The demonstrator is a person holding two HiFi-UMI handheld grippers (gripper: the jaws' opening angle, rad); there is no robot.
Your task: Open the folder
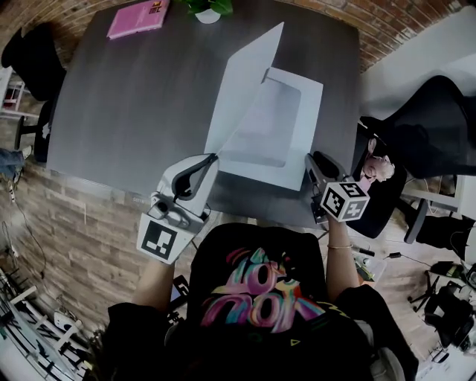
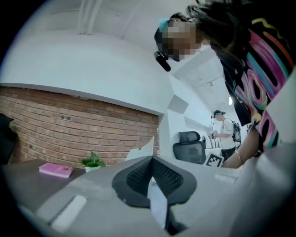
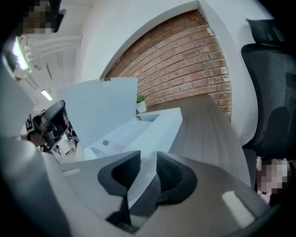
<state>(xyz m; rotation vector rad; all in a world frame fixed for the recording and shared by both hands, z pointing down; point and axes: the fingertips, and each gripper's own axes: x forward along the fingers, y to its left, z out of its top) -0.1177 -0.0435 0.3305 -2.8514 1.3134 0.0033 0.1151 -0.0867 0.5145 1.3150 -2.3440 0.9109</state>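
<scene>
Folder [image 1: 301, 100] lies at table [image 1: 126, 104] near edge. Left gripper [image 1: 211, 159] pinches cover [image 1: 242, 85] corner, lifting it half open. Right gripper [image 1: 312, 159], narrow gap, unclamped at near right corner, probably steadying base.

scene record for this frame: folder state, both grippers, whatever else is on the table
folder: white, on the grey table
cover: raised at a slant
base: flat on the table
left gripper: shut on the cover's near corner
right gripper: jaws apart over the base's right edge, gripping nothing
other items: pink book and potted plant at the far edge
task status: folder partly open
</scene>
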